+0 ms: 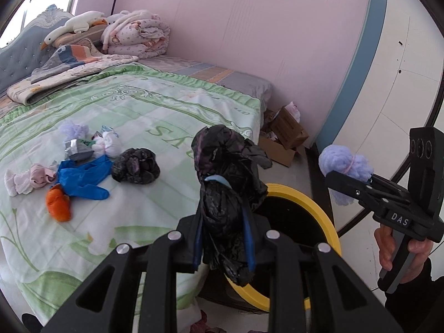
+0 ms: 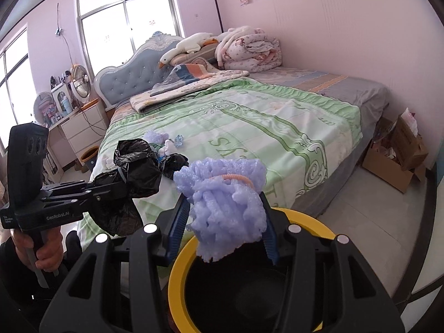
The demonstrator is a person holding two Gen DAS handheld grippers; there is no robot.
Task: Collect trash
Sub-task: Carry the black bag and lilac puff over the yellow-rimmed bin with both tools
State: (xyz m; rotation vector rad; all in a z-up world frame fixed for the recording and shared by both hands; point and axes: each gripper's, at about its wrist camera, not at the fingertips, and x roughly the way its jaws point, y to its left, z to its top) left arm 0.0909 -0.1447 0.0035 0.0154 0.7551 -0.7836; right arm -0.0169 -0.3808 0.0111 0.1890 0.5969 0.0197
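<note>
My left gripper is shut on a crumpled black plastic bag held over the edge of the yellow-rimmed bin. My right gripper is shut on a purple foam net, held above the same bin. Each gripper shows in the other's view: the right one with the purple foam, the left one with the black bag. On the bed lie a second black bag, a blue glove, an orange scrap, pink-white wads and a foil wrapper.
The bed with a green quilt fills the middle, with folded bedding and a plush goose at the head. An open cardboard box stands on the floor by the wall. A nightstand with a fan is at the far left.
</note>
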